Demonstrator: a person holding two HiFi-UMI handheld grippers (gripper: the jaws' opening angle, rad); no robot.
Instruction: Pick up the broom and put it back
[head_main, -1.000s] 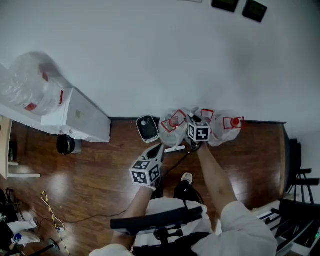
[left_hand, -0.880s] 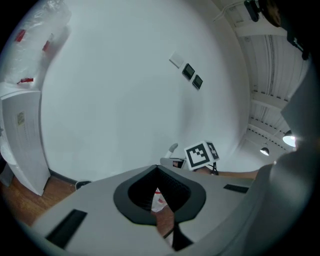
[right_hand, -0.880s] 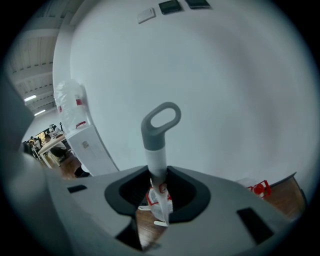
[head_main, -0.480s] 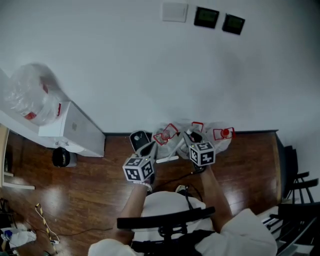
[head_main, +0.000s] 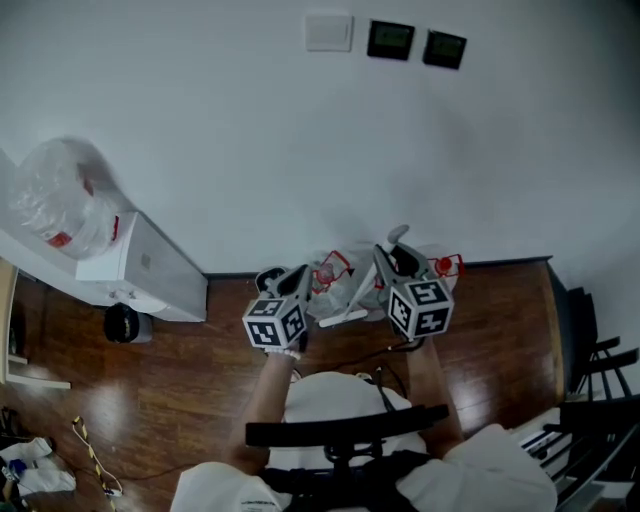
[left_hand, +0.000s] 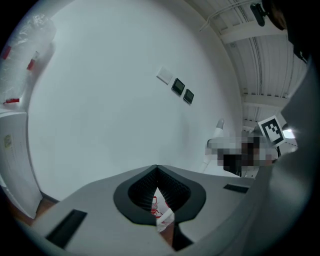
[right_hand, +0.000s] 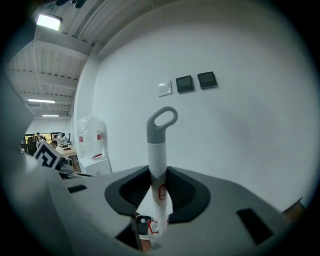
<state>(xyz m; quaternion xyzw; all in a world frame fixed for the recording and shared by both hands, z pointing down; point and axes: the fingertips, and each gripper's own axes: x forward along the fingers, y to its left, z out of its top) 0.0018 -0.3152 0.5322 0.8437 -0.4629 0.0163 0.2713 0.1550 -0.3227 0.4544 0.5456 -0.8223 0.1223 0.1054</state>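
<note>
head view: the right gripper (head_main: 388, 262) holds the broom (head_main: 399, 238) upright by the white wall (head_main: 200, 120), above bags (head_main: 335, 275) on the floor; the left gripper (head_main: 297, 280) hovers just beside. left gripper view: jaws meet, nothing between them. right gripper view: jaws clamp the broom's white handle below its grey loop (right_hand: 162, 120).
</note>
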